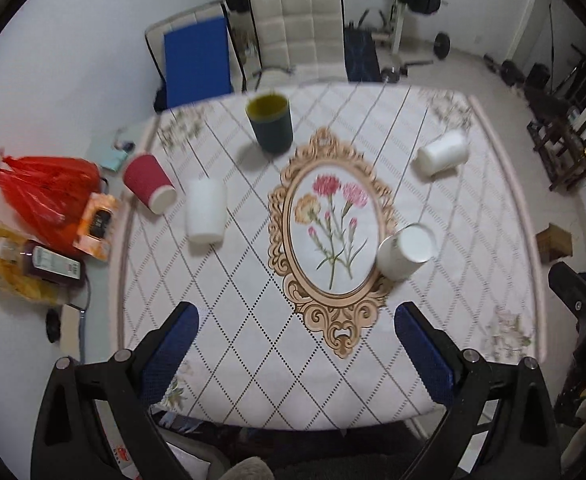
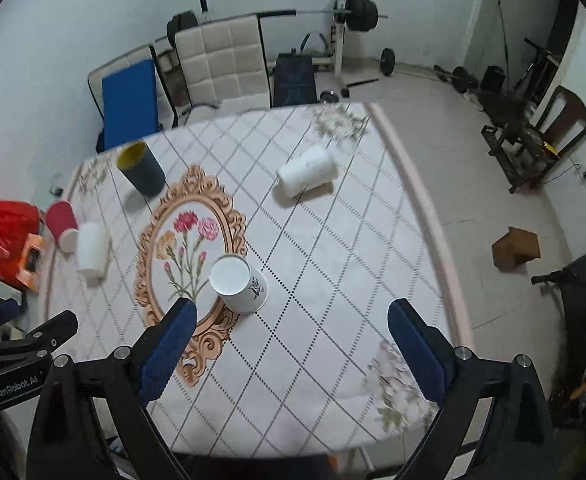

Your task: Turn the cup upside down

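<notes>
Both grippers, left (image 1: pixel 297 320) and right (image 2: pixel 291 316), were spread wide, holding nothing; I reckon the dark cup (image 1: pixel 271 124) was upright, unflipped

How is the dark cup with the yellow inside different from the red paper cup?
The dark cup with yellow inside stands upright with its opening up; the red ribbed paper cup stands rim-down. The dark cup sits near the table's far edge, the red at its left edge. Neither is held.
</notes>
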